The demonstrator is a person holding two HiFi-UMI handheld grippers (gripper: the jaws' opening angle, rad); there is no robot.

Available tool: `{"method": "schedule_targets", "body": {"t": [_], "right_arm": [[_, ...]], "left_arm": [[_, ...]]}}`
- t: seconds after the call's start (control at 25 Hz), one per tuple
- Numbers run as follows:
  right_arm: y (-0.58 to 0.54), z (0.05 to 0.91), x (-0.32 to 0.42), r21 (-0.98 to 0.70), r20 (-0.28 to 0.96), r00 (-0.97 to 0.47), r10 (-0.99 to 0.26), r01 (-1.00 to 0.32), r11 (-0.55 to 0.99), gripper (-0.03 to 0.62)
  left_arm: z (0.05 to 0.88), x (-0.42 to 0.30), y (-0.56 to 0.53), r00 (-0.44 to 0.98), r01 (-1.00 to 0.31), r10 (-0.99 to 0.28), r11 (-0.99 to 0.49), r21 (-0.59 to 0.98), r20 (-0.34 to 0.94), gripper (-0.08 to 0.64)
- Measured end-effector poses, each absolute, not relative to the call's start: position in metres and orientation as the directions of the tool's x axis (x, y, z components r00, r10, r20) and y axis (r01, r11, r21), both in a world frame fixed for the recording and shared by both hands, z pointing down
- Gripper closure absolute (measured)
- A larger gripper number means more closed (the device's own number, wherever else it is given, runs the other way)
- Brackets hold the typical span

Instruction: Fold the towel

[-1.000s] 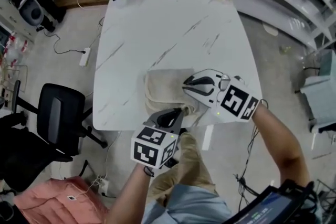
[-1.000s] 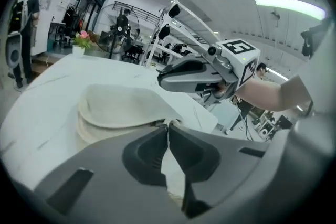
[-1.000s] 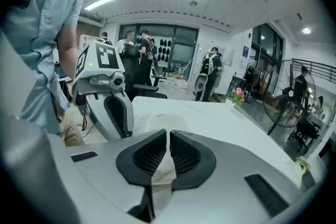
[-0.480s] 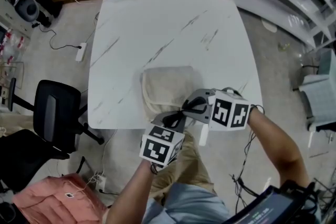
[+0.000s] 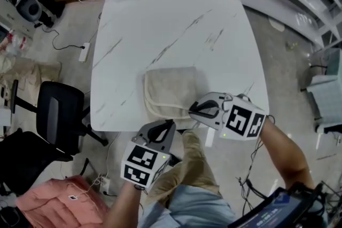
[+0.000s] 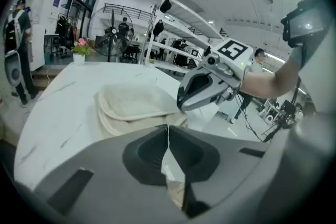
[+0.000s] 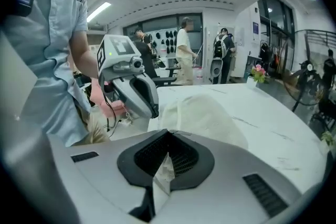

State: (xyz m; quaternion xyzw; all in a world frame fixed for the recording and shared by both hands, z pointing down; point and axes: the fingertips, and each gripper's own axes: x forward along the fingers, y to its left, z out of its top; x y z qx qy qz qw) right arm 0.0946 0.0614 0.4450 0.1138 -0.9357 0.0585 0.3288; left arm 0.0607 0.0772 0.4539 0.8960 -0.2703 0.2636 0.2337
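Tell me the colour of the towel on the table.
Plain cream beige. The towel shows best in the head view, lying on the white, grey-veined table.

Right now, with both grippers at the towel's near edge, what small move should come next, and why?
Probably lift both grippers slightly together. The left gripper and right gripper are shut at the near edge of the towel, each apparently pinching a sliver of it, while the rest lies flat on the table; raising starts the fold.

The right gripper (image 5: pixel 191 111) covers a near corner of the soft beige towel (image 5: pixel 170 91), and the pink bundle (image 5: pixel 53 203) is cut off below.
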Motion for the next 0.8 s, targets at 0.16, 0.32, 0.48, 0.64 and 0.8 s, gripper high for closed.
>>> {"method": "schedule_targets", "body": {"t": [0.16,0.32,0.48,0.64,0.8], "right_arm": [[0.062,0.482,0.098,0.066,0.728,-0.656,-0.200,-0.223,0.973,0.577],[0.073,0.499,0.104,0.071,0.761,-0.622,-0.183,-0.200,0.977,0.578],[0.082,0.508,0.108,0.084,0.780,-0.603,-0.169,-0.168,0.982,0.580],[0.091,0.493,0.112,-0.005,0.756,-0.646,-0.106,-0.168,0.986,0.578],[0.058,0.448,0.093,-0.010,0.637,-0.736,-0.231,-0.307,0.952,0.539]], "left_arm": [[0.475,0.055,0.051,0.685,-0.643,-0.371,-0.712,0.281,0.627,0.548],[0.496,0.043,0.051,0.696,-0.655,-0.347,-0.666,0.358,0.628,0.551],[0.500,0.035,0.056,0.711,-0.662,-0.355,-0.629,0.408,0.607,0.551],[0.500,0.041,0.057,0.697,-0.669,-0.359,-0.635,0.385,0.621,0.551],[0.485,0.039,0.054,0.708,-0.664,-0.373,-0.642,0.384,0.600,0.551]]}}
